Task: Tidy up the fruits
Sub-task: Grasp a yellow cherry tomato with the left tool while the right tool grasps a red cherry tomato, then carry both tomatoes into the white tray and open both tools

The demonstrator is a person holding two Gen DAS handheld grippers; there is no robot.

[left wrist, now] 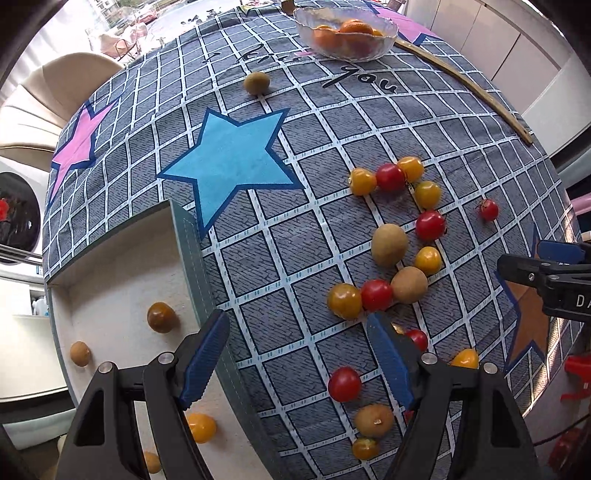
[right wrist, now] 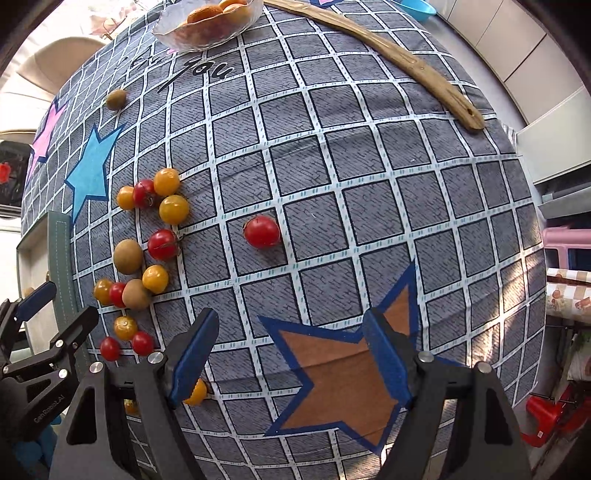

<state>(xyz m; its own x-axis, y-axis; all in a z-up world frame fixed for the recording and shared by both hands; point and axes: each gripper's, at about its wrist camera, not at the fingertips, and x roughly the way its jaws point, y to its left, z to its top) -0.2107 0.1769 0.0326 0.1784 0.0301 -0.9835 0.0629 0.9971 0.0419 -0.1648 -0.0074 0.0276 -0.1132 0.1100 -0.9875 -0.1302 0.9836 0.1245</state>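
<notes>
Hovering with jaws spread and empty, both grippers, left (left wrist: 295,354) and right (right wrist: 291,350), face loose tomatoes (left wrist: 376,293) right of the box (left wrist: 122,280); single out one fruit before closing.

Setting: a lived-in home, dining or living area. Evidence as I see it:

- Table covered by a grey grid-patterned tablecloth (right wrist: 332,177) printed with coloured stars and handwritten-style lettering; household linen, not a work surface.
- Glass bowl (left wrist: 347,33) of oranges at the far edge, beside a long wooden stick (right wrist: 388,55).
- Cream upholstered chair (left wrist: 48,96) at the far left.
- Round-doored appliance (left wrist: 18,218) at the left, looks like a washing machine.
- White cabinet fronts (left wrist: 517,55) along the right wall.
- Window (left wrist: 122,18) at the far left, with a parked car outside.
- Pink plastic stool (right wrist: 565,247) and red plastic item (right wrist: 546,417) on the floor at the right.
</notes>
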